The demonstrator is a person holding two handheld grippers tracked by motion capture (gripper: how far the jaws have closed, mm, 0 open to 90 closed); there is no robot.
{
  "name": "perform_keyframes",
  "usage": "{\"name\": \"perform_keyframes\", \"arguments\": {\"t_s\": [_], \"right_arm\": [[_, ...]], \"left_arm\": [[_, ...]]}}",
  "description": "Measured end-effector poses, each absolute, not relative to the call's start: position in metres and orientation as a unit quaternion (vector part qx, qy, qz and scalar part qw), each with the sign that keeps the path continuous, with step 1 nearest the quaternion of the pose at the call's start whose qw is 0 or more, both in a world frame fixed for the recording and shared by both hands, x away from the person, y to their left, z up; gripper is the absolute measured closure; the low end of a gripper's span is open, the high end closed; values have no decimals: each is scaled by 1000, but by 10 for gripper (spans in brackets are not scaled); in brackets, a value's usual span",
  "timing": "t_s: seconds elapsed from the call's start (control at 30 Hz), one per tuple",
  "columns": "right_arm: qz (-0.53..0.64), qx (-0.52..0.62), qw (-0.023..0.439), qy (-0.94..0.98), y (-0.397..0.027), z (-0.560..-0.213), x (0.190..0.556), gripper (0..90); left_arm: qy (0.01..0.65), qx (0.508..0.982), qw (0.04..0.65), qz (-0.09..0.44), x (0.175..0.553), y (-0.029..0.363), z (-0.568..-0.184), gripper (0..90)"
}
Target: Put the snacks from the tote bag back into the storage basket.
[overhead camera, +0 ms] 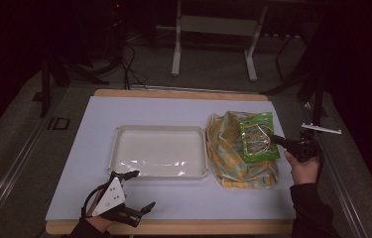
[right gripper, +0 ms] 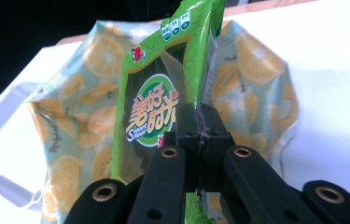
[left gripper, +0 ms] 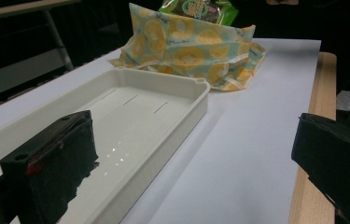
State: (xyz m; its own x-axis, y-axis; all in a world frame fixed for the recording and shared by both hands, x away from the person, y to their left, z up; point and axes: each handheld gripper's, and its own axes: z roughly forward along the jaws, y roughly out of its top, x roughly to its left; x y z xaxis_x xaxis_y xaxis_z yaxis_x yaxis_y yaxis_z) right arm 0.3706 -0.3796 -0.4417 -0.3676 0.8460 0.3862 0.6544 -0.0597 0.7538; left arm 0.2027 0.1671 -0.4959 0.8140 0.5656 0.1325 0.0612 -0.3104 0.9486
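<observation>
Where right gripper (right gripper: 201, 122) pinches, green packet (right gripper: 163, 93) reads "Sweet".

Table (overhead camera: 173, 94), wooden edge, covered by white sheet (overhead camera: 173, 111). On sheet: white tray (overhead camera: 158, 130) at frame centre, lemon-print cloth bag (overhead camera: 223, 163) just right of tray, near it.

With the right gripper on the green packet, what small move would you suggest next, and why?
Probably lift the green snack packet clear and carry it left toward the white tray. The right gripper is shut on its edge, it sits atop the lemon-print bag, and the left gripper waits open near the tray.
</observation>
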Motion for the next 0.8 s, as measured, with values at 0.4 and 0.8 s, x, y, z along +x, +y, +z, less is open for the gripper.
{"name": "perform_keyframes", "arguments": {"t_s": [0.4,0.8], "right_arm": [[489,565,112,655,-398,-424,360,891],[504,573,111,637,-404,-418,351,891]], "left_arm": [[202,776,551,230,203,167,-496,4],[201,774,555,230,203,167,-496,4]]}}
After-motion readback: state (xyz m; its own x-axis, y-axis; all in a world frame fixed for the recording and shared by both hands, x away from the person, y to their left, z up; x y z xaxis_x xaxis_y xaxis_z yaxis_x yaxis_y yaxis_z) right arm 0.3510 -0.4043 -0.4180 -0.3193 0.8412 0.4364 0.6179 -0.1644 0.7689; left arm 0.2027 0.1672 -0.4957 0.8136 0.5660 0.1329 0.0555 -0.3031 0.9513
